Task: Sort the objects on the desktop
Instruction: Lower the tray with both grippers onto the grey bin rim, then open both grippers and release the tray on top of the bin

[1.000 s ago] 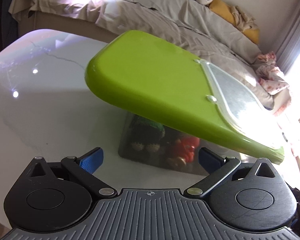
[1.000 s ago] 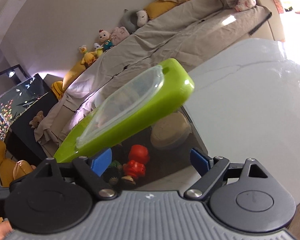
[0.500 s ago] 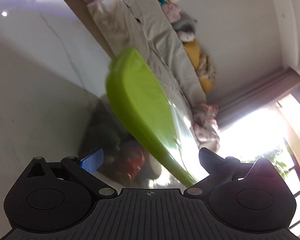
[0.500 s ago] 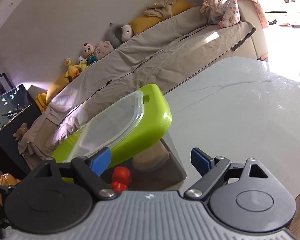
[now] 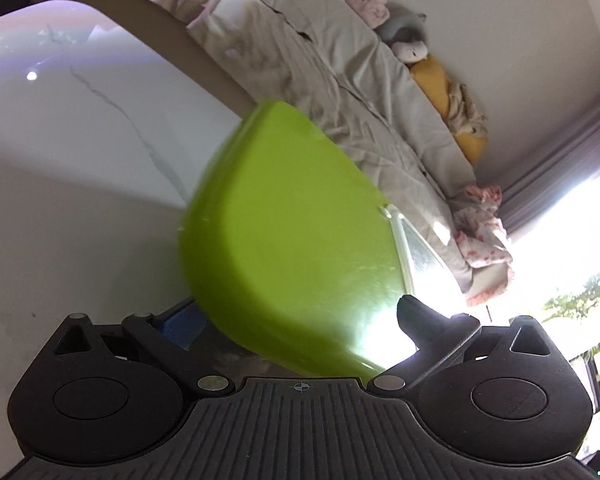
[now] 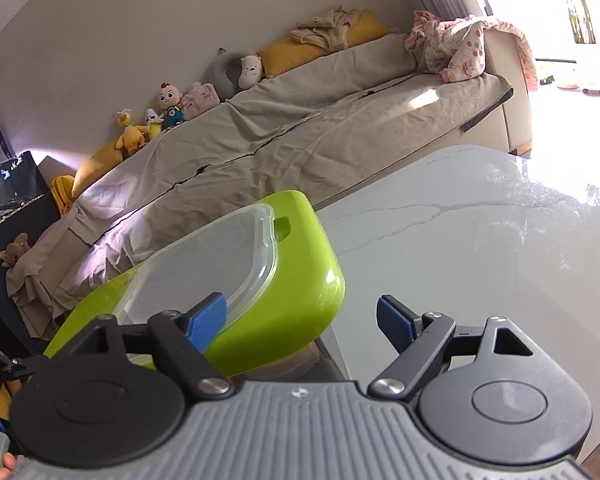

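The green lid [image 5: 292, 240] is seen tilted over the dark storage box [image 6: 300, 364] on the white table [image 6: 480, 248], directly ahead between the widely spread fingers of the left gripper [image 5: 292, 322], whereas the right gripper [image 6: 300, 318], likewise wide and empty, lies off its right end.

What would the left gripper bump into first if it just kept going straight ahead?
Most likely the green lid. It fills the space between the open fingers of the left gripper and sits tilted just ahead. Depth is unclear, but nothing else shows in front of it.
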The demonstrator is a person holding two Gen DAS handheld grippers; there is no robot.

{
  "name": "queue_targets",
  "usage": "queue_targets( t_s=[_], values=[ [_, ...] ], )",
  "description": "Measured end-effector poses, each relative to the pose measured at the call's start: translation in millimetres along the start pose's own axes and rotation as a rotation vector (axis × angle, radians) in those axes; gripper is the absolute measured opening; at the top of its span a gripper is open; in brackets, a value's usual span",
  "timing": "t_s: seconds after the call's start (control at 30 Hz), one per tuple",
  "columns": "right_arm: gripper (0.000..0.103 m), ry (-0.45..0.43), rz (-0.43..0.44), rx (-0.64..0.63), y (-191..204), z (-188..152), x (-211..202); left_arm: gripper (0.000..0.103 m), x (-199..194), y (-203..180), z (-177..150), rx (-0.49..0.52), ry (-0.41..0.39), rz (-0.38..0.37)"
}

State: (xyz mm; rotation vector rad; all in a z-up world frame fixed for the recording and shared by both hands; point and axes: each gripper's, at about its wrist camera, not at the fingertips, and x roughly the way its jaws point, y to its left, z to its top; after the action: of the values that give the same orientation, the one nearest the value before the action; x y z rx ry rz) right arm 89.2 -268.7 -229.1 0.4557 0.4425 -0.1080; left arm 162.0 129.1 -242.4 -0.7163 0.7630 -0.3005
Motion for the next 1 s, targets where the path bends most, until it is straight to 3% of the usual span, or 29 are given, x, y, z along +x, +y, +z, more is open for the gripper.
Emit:
queue_targets(
  t_s=[0.17, 0.4, 0.6, 0.67, 0.7, 0.73, 0.9, 1.0],
  values=[
    [0.082, -0.006, 0.002, -0.082, 7, 13, 7, 0.103, 13, -31, 6, 0.057, 0.033, 0.064],
    [0.076, 0.016, 0.026, -0.203, 28, 25, 30, 0.103, 14, -28, -1, 0.085, 0.077, 0.081],
    [0.079, 0.035, 0.054, -0.062, 7, 24, 21, 0.103, -20, 10, 14, -0.032, -0.044, 0.057],
    [0.080, 0.059, 0.092, 0.002, -5, 22, 24, 0.103, -23, 14, 27, -0.050, -0.063, 0.086],
    [0.076, 0.068, 0.121, 0.022, -10, 23, 26, 0.103, -20, 12, 33, -0.033, -0.059, 0.108],
    [0.064, 0.076, 0.150, 0.042, -14, 24, 28, 0.103, -17, 8, 37, -0.010, -0.052, 0.126],
    [0.062, 0.083, 0.150, 0.044, -18, 29, 33, 0.103, -14, -35, 42, 0.109, -0.080, 0.176],
    [0.062, 0.085, 0.143, 0.040, -20, 32, 35, 0.103, -9, -40, 41, 0.135, -0.073, 0.189]
  ],
)
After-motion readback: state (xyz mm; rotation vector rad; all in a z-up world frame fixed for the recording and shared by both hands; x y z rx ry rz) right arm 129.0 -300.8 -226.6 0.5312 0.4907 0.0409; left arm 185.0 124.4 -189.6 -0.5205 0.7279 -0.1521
